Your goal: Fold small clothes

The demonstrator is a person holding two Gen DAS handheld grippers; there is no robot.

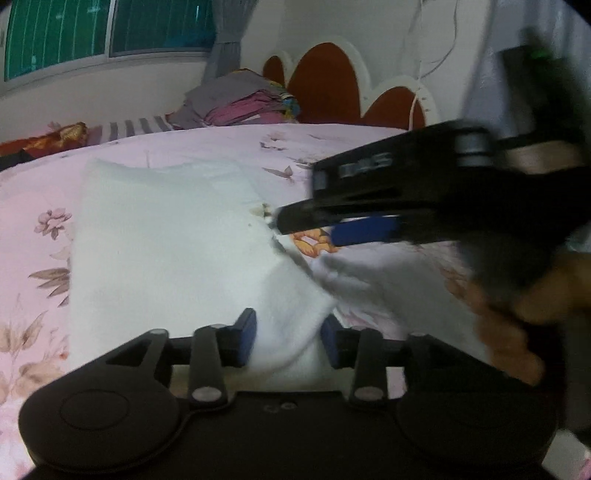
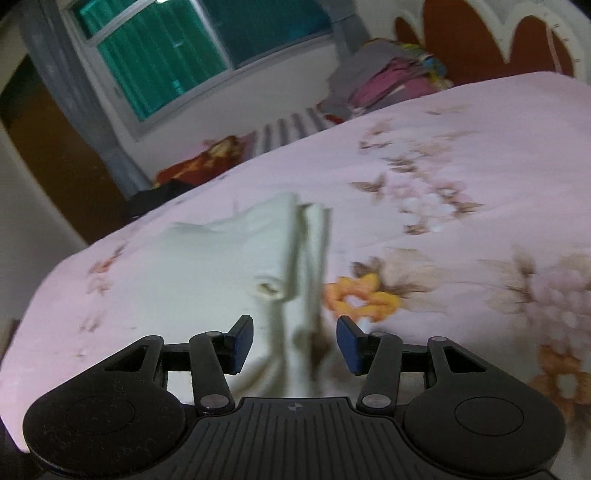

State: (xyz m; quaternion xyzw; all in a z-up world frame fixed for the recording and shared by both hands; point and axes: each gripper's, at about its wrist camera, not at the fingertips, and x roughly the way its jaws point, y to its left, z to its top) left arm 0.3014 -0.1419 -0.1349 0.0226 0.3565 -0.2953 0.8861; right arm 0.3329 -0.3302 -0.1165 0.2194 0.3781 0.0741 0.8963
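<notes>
A small white garment [image 1: 166, 251] lies partly folded on the pink floral bedsheet [image 1: 33, 199]; an orange cartoon print [image 1: 314, 242] shows at its right side. My left gripper [image 1: 290, 341] is open, its blue pads on either side of a raised white fold at the garment's near edge. My right gripper [image 1: 306, 221] comes in from the right, low over the garment beside the print. In the right wrist view the right gripper [image 2: 295, 345] is open over the garment [image 2: 229, 266], with white cloth between its pads. The orange print [image 2: 360, 297] lies just right of it.
A stack of folded grey and pink clothes [image 1: 240, 99] sits at the far side of the bed, near a red and white headboard [image 1: 325, 85]. A striped pillow [image 1: 136, 127] and a window [image 1: 103, 29] lie beyond. The bed's left edge [image 2: 48, 273] drops off.
</notes>
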